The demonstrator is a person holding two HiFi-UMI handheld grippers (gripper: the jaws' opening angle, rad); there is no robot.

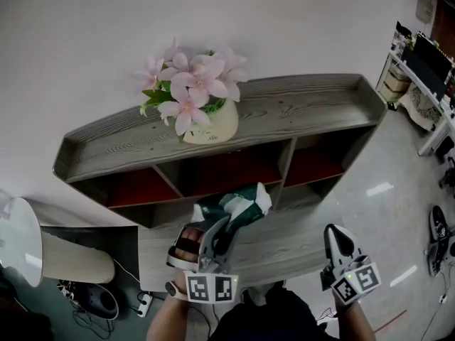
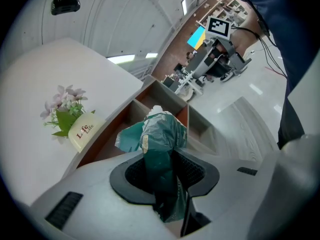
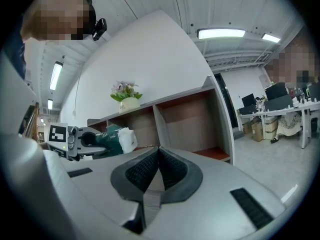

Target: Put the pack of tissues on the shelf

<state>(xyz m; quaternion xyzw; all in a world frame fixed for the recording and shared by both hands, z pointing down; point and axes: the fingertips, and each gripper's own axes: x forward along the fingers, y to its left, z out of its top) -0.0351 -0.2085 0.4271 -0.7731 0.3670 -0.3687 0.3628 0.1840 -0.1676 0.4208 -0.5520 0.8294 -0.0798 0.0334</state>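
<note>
The pack of tissues [image 1: 238, 208] is a crumpled green and white plastic pack, and my left gripper [image 1: 222, 227] is shut on it. In the left gripper view the pack [image 2: 161, 134] sticks out past the black pads [image 2: 192, 170], in front of the shelf's open middle compartment [image 2: 145, 106]. The grey wood-grain shelf [image 1: 298, 109] has red-floored compartments [image 1: 227, 172] under its top board. My right gripper [image 1: 335, 234] hovers lower right, shut and empty, its pads [image 3: 172, 169] meeting at the tip. In the right gripper view the held pack [image 3: 119, 139] shows at the left.
A cream vase of pink flowers [image 1: 202, 116] stands on the shelf top, left of centre. A low wooden ledge [image 1: 284, 240] lies before the shelf. A white round object [image 1: 18, 240] and a power strip [image 1: 142, 304] are at the left; desks with monitors [image 1: 426, 69] at the right.
</note>
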